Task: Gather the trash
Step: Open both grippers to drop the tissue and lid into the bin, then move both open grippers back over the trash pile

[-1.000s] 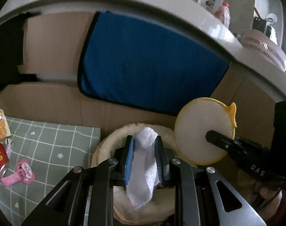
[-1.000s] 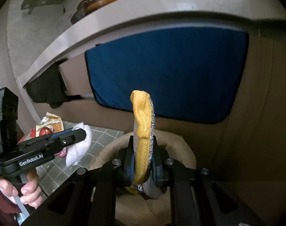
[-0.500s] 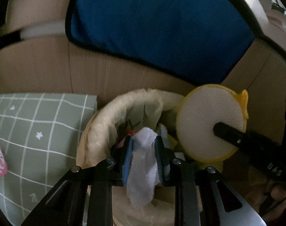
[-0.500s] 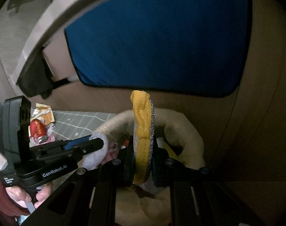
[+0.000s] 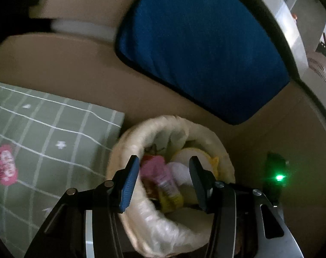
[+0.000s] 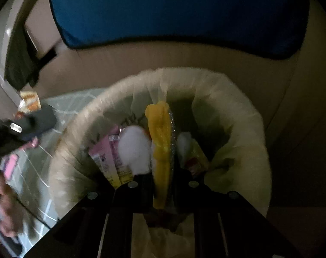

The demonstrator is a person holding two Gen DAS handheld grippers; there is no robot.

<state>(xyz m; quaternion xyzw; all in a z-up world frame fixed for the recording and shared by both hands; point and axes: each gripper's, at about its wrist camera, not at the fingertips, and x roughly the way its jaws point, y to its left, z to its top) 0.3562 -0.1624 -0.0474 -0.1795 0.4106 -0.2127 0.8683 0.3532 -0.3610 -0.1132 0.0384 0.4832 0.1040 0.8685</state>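
Left gripper (image 5: 164, 181) hangs wide open over the lined bin (image 5: 133, 142), the white tissue (image 5: 180, 173) lying inside below its jaws. Right gripper (image 6: 163, 172) clamps the yellow scrubber (image 6: 160, 142) edge-on inside the bin.

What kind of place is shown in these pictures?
Probably a home room or kitchen corner: a lined trash bin stands beside a green checked mat, below a blue cushion and a counter edge.

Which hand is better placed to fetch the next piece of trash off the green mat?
Left. Its tongs are open and empty above the bin, beside the mat; the right tongs grip the yellow sponge.
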